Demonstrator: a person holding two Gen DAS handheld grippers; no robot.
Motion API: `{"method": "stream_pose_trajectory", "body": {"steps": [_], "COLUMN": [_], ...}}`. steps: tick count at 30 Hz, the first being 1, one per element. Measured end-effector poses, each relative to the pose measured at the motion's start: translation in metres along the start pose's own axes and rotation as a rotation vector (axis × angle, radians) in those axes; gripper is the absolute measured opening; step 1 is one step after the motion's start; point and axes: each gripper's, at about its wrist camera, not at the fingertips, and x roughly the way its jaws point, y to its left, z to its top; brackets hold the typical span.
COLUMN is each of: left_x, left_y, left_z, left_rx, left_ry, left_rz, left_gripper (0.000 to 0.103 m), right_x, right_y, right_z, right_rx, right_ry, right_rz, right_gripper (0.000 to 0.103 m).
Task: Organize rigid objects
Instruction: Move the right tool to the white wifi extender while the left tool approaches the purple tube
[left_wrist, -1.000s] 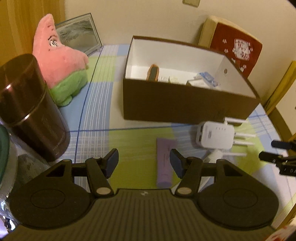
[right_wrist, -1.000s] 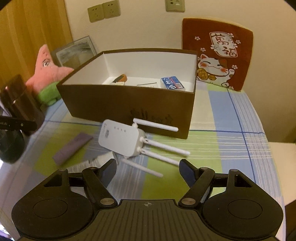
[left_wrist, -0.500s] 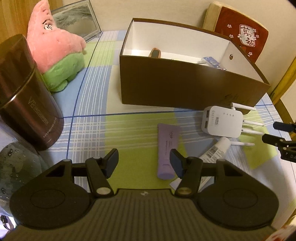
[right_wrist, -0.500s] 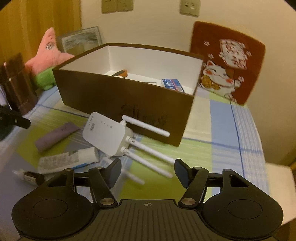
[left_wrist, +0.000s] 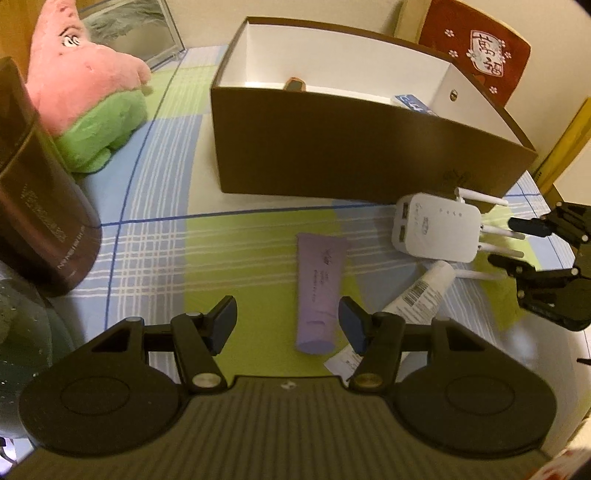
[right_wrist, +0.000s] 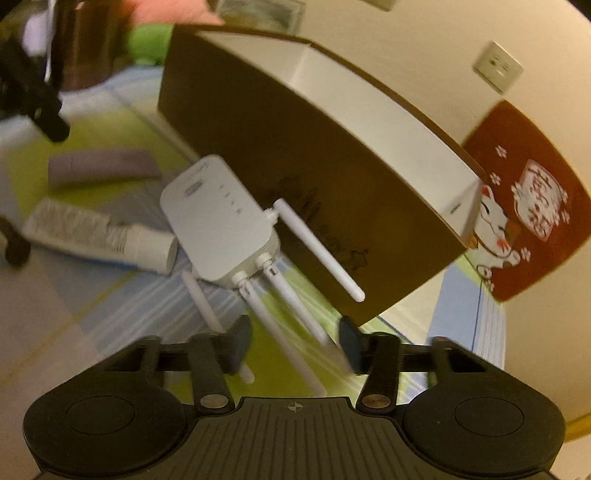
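Right tongs (right_wrist: 293, 345) spread wide, empty, straddling two antennas of white Wi-Fi extender (right_wrist: 218, 230), which lies beside brown box (right_wrist: 314, 177). Left tongs (left_wrist: 287, 320) wide apart, empty, over lavender tube (left_wrist: 319, 288); white tube (left_wrist: 421, 291) alongside.

Both my claws close in on the clutter in front of the box.

My right gripper (right_wrist: 293, 345) drops low and tilts, so the white router (right_wrist: 218, 229) that sat well ahead a second ago now has its antennas reaching between my spread fingers; the blur suggests I'm still moving, though I can't tell whether anything touches. My left gripper (left_wrist: 287, 321) edges forward too: the purple tube (left_wrist: 319, 291) now lies with its cap end just between my open fingers, and the brown box (left_wrist: 354, 155) looms larger than before.
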Motion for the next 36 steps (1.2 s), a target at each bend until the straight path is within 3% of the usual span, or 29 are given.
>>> {"method": "stream_pose_trajectory", "body": {"steps": [4, 7, 14, 20, 24, 26, 28, 36], "left_x": [0.002, 0.003, 0.003, 0.001, -0.001, -0.002, -0.003, -0.007], "left_y": [-0.003, -0.005, -0.01, -0.012, -0.012, -0.011, -0.009, -0.004], "left_z": [-0.002, -0.004, -0.007, -0.009, -0.01, -0.011, -0.012, -0.011], "left_rx": [0.009, 0.017, 0.034, 0.043, 0.038, 0.032, 0.022, 0.001], "left_ry": [0.007, 0.011, 0.015, 0.01, 0.005, 0.003, -0.001, -0.014], "left_rz": [-0.008, -0.012, -0.025, -0.03, -0.031, -0.028, -0.025, -0.019], "left_gripper": [0.057, 0.057, 0.057, 0.057, 0.057, 0.057, 0.057, 0.057], "right_x": [-0.008, -0.015, -0.04, -0.053, -0.043, -0.038, -0.032, 0.002], "right_y": [0.006, 0.01, 0.022, 0.025, 0.025, 0.026, 0.026, 0.034], "right_z": [-0.004, -0.006, -0.024, -0.02, -0.009, -0.006, 0.0, 0.012], "right_rx": [-0.037, -0.038, 0.073, 0.12, 0.079, 0.052, 0.024, -0.141], "right_ry": [-0.019, -0.006, 0.032, -0.016, -0.021, -0.031, -0.044, 0.003], "right_rz": [0.01, 0.004, 0.025, -0.014, -0.046, -0.054, -0.059, -0.044], "right_gripper": [0.028, 0.0, 0.0, 0.0, 0.015, 0.035, 0.042, 0.042]}}
